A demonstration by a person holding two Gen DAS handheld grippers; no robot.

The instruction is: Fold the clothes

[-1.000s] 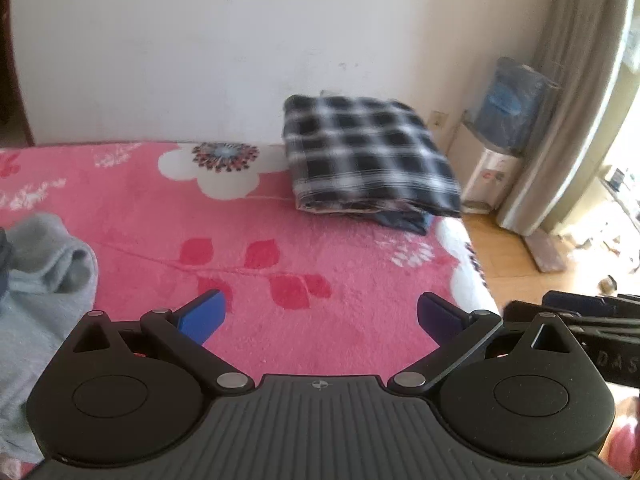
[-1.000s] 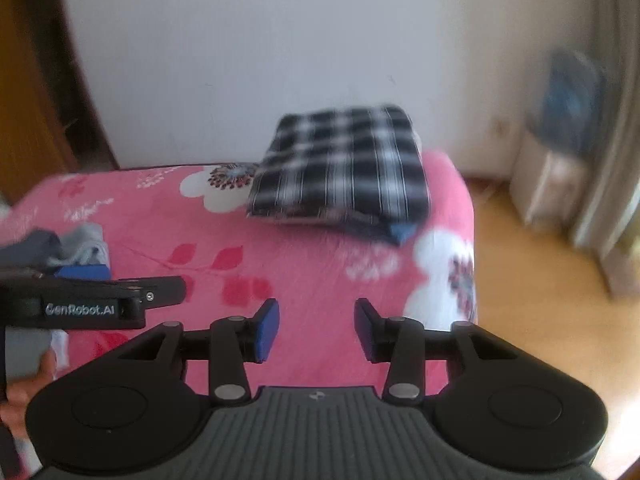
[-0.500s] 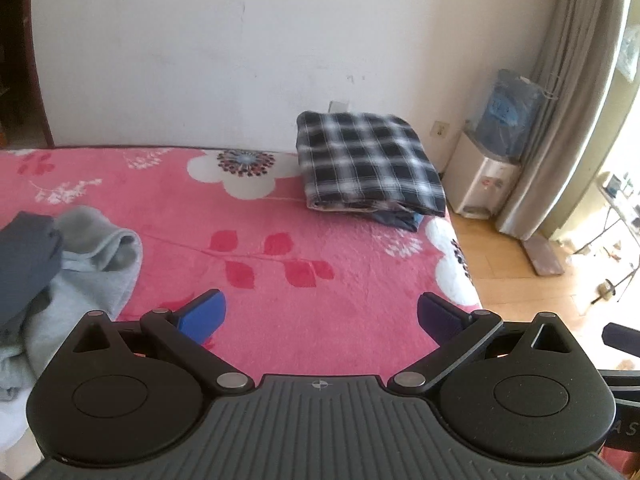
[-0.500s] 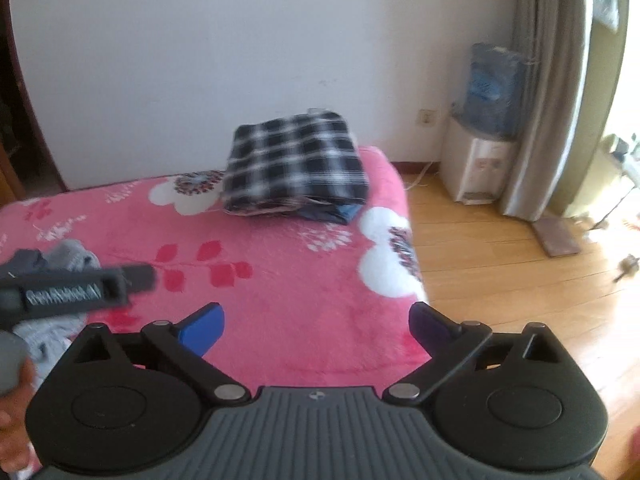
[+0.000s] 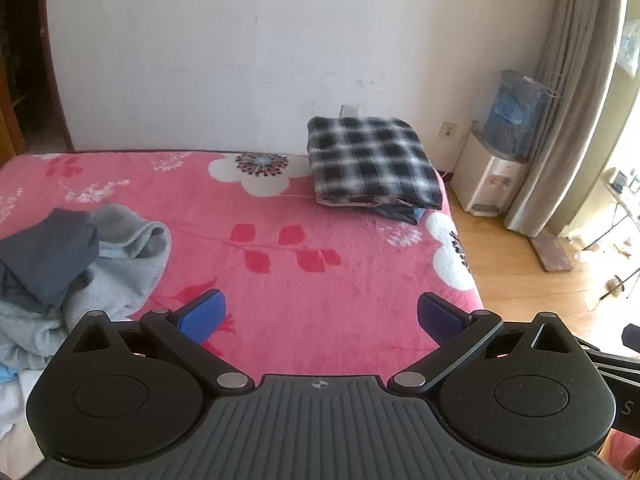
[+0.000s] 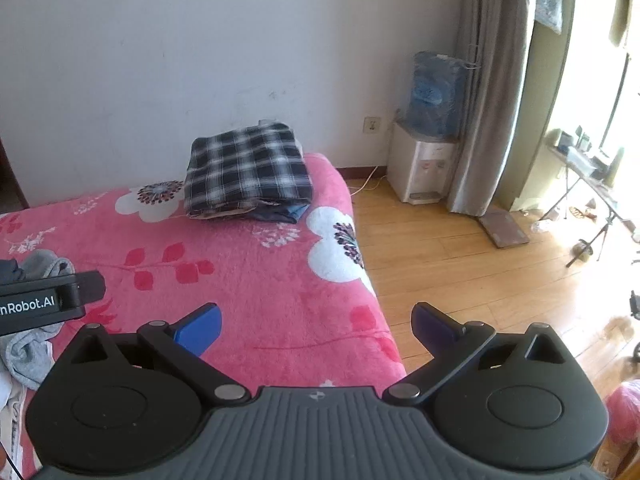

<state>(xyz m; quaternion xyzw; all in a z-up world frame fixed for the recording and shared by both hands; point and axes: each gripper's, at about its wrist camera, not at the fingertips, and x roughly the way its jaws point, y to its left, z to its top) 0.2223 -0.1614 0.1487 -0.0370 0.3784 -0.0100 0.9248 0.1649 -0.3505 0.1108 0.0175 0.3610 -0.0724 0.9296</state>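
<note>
- Our left gripper [image 5: 320, 316] sits at the bottom of its frame, jaws spread wide with nothing between them.
- Our right gripper [image 6: 316, 326] is spread just as wide and empty.
- The folded plaid garment [image 5: 372, 160] lies on the pink floral blanket [image 5: 280, 216], upper centre.
- The unfolded grey clothes [image 5: 72, 256] are heaped at the left edge.

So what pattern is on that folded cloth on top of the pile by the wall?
The folded cloth has a black-and-white plaid check, clearest in the left wrist view.
</note>
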